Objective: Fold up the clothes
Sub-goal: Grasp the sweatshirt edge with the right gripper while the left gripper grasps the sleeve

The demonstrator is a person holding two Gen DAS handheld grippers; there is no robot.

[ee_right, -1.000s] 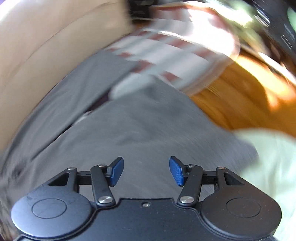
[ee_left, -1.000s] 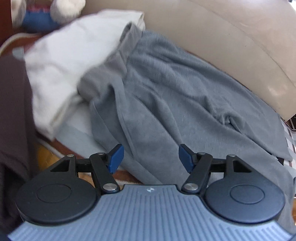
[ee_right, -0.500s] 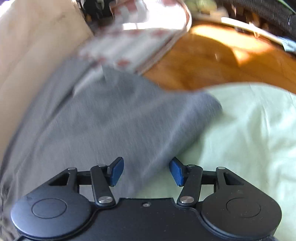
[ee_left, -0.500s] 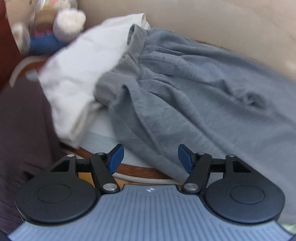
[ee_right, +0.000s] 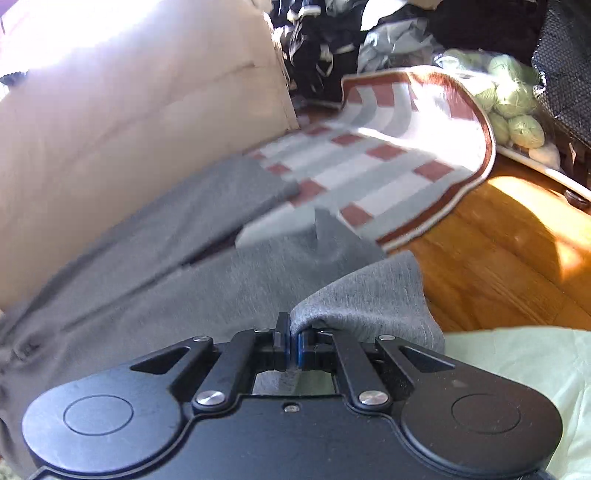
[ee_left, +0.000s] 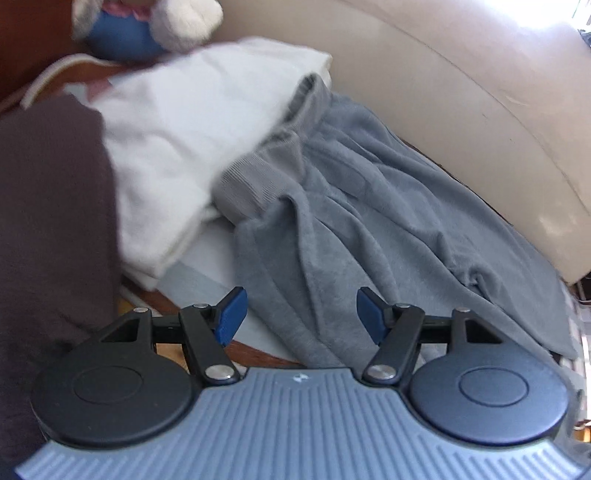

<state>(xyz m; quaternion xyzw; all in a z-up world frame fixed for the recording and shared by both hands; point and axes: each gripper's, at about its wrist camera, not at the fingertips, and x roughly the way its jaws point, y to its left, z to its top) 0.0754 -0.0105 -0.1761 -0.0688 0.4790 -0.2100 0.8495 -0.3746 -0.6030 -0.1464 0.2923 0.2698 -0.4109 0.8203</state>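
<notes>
Grey sweatpants [ee_left: 362, 206] lie spread on the floor along a beige sofa; the ribbed waistband [ee_left: 251, 184] is toward the left. My left gripper [ee_left: 298, 314] is open and empty, hovering just over the near edge of the pants below the waistband. In the right wrist view the pant legs [ee_right: 184, 266] stretch away to the left. My right gripper [ee_right: 293, 345] is shut on the hem end of a grey leg [ee_right: 369, 299], which bunches up over the fingers.
A white folded garment [ee_left: 192, 140] and a dark brown cloth [ee_left: 51, 221] lie left of the waistband, a stuffed toy [ee_left: 147, 26] behind them. A beige sofa [ee_right: 110, 122], a checked red-and-grey rug [ee_right: 388, 155], wood floor [ee_right: 498, 258], a pale green cloth [ee_right: 517, 369] and yarn balls [ee_right: 513, 110] surround the legs.
My right gripper closed on the hem end of the pant leg and lifted it slightly. My left gripper stayed open and shifted over the pants near the waistband.
</notes>
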